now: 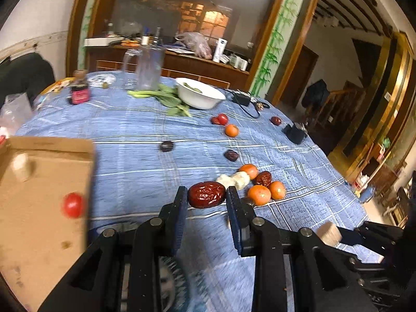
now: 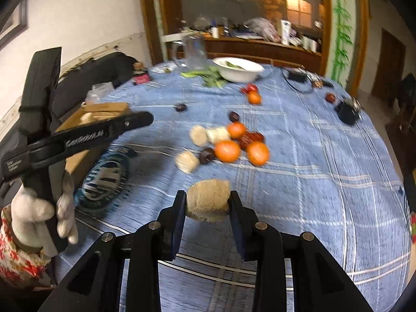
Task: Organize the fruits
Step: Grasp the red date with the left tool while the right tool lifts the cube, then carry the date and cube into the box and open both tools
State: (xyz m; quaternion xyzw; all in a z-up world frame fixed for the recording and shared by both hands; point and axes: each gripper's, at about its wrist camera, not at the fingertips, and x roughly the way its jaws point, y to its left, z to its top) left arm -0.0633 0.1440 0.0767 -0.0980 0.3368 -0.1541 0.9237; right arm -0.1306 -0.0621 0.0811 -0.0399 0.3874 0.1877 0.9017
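Note:
In the left wrist view my left gripper [image 1: 206,193] is shut on a wrinkled red jujube [image 1: 206,195], lifted above the blue checked tablecloth [image 1: 145,161]. A cardboard box [image 1: 39,221] at the left holds a cherry tomato [image 1: 73,205] and a pale chunk [image 1: 22,166]. In the right wrist view my right gripper [image 2: 207,197] is shut on a pale fibrous chunk [image 2: 208,200], held off the table. Beyond it lie small oranges [image 2: 227,150], jujubes [image 2: 251,137] and more pale chunks [image 2: 199,135] in a loose cluster. A gloved hand [image 2: 39,215] holds the left gripper [image 2: 141,121] over the box [image 2: 104,109].
A white bowl [image 1: 200,95] with leafy greens [image 1: 166,97] beside it stands at the far side, near a clear jug [image 1: 149,67] and a dark jar [image 1: 79,92]. Scattered fruit [image 1: 231,130] and black cabled gadgets [image 1: 295,132] lie toward the right edge. A sideboard stands behind the table.

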